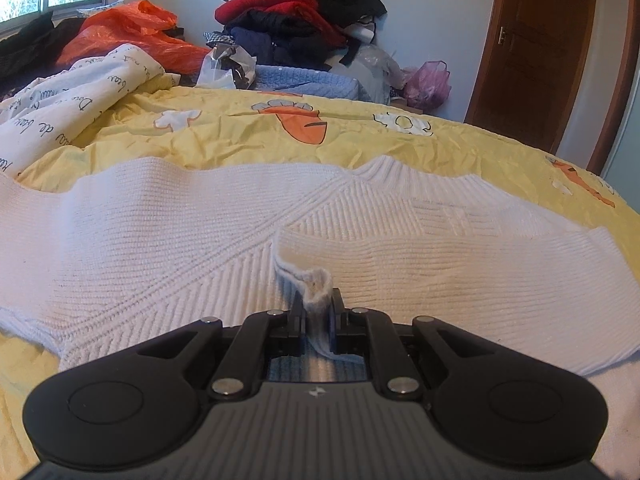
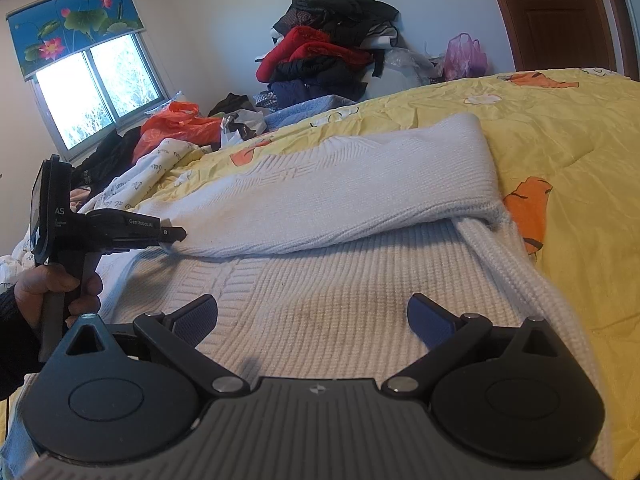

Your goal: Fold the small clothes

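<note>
A white knitted sweater (image 1: 200, 232) lies spread on the yellow bedspread (image 1: 248, 136). My left gripper (image 1: 317, 306) is shut on the cuff end of a sleeve (image 1: 316, 280) that lies folded across the sweater's body. In the right wrist view the same sweater (image 2: 320, 300) fills the foreground, with the sleeve (image 2: 340, 188) laid diagonally over it. The left gripper (image 2: 176, 236) shows at the left of that view, held by a hand (image 2: 52, 288), its tip at the sleeve's end. My right gripper (image 2: 312, 320) hovers open above the sweater's body with nothing between its fingers.
A heap of red, black and navy clothes (image 1: 296, 20) is stacked against the far wall. Orange plastic bags (image 1: 132, 32), a white printed cloth (image 1: 72, 100) and a blue knit (image 1: 312, 80) lie at the bed's far side. A brown door (image 1: 548, 40) stands at the right.
</note>
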Demonstrator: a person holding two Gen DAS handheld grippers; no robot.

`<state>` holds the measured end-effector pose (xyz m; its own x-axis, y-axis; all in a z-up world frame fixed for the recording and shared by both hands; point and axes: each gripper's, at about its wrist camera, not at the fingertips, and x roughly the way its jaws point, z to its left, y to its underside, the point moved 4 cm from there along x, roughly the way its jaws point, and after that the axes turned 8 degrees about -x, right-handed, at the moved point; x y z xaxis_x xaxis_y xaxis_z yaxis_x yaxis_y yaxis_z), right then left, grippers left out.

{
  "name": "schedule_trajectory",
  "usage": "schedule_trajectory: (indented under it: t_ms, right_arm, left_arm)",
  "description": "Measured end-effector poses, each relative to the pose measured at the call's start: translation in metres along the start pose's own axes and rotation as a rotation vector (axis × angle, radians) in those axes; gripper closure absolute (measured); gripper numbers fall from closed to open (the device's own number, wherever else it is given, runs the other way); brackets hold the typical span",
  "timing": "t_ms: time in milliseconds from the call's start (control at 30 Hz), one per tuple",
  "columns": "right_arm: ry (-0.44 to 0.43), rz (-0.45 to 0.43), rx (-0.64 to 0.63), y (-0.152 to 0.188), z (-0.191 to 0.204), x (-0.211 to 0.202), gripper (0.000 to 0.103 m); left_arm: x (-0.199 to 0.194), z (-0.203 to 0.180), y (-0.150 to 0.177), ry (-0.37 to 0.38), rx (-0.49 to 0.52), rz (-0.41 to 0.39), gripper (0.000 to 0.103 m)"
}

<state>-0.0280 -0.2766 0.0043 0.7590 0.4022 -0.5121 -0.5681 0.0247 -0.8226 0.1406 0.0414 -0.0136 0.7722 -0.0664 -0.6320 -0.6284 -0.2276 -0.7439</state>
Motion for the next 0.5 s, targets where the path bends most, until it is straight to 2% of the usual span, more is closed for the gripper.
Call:
schedule_trajectory:
  t_ms: [100,167,233,333,433,500]
  right_arm:
    - [0.018,-0.035,-0.025,-0.013,0.005,-0.008,0.006]
    - [0.009,-0.083,-0.026,-0.037,0.002,-0.008,0.005]
    - [0.037,-0.084,-0.028,-0.066,-0.006,0.004,0.003]
    - [0.153,-0.016,-0.078,-0.101,-0.029,0.041,0.004]
    - [0.342,0.115,-0.144,-0.116,-0.061,0.08,0.008]
    - [0.362,0.2,-0.129,-0.114,-0.082,0.098,0.009]
  left_arm:
    - [-0.001,0.006,0.003,0.023,-0.034,-0.017,0.093]
    - [-0.001,0.007,0.003,0.031,-0.045,-0.016,0.093]
    - [-0.002,0.006,0.003,0.034,-0.045,-0.014,0.093]
    - [-0.005,0.007,0.0,0.037,-0.044,-0.011,0.093]
    - [-0.014,0.01,-0.003,0.05,-0.043,-0.04,0.093]
    - [-0.014,0.012,-0.002,0.053,-0.047,-0.033,0.093]
